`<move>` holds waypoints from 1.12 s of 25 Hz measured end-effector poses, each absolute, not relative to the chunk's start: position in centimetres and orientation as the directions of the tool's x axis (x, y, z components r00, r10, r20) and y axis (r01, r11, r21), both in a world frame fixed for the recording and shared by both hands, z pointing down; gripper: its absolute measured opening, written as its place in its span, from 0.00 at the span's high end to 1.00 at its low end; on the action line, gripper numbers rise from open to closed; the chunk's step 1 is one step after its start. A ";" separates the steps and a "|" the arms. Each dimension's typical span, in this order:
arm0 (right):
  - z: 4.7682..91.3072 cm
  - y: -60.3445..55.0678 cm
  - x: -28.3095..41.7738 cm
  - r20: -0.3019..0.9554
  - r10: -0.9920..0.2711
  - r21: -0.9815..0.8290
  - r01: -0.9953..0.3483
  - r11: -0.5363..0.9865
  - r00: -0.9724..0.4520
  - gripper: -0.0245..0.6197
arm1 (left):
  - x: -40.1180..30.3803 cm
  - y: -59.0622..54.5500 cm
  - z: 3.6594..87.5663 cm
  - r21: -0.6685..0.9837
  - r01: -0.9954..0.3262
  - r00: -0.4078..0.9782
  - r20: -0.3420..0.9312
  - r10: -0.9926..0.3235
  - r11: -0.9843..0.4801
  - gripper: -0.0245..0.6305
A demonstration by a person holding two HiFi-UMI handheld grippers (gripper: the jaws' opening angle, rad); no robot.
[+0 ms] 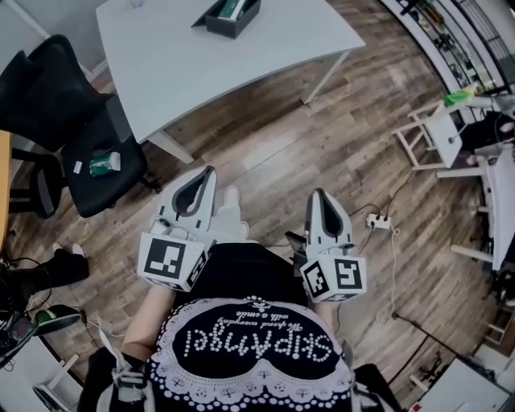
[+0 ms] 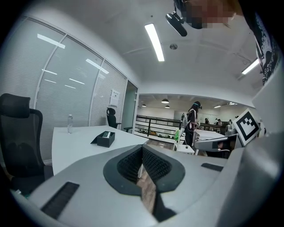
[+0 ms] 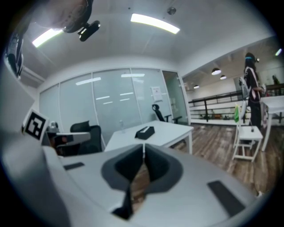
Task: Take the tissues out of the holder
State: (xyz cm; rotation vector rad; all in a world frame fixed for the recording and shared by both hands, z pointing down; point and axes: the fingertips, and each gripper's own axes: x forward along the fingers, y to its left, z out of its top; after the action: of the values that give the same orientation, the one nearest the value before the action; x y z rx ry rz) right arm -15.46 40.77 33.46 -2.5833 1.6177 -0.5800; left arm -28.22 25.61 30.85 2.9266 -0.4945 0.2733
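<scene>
— Where is the head view looking from?
— It is looking steeply down over the left gripper (image 1: 211, 170) and right gripper (image 1: 318, 193), with the white table (image 1: 241, 72) lying well ahead.
— And the gripper views?
— Each is riding just behind its own jaws, facing nearly level toward that table. All three are sharing the black holder (image 1: 233, 16) on it.

Bright even light from ceiling strip lamps (image 2: 154, 42); soft shadows; fisheye bending, dark corners; right gripper view slightly blurred.
</scene>
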 end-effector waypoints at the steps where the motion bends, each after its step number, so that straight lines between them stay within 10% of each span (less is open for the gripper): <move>1: 33.3 40.2 -15.0 0.290 -0.875 -0.227 -0.861 -0.456 0.387 0.91 | -27.7 25.0 30.7 0.126 -0.337 0.929 0.205 -0.308 -0.933 0.93; 28: 34.8 30.5 -8.1 0.367 -0.820 -0.217 -0.816 -0.535 0.439 0.91 | -21.0 12.2 31.6 0.173 -0.312 0.937 0.221 -0.272 -0.934 0.93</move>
State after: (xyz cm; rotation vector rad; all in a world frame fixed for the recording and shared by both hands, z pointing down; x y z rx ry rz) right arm -8.09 30.50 34.79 -2.6585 1.5113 -0.6856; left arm -20.97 12.23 31.59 2.8874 -0.4398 0.2862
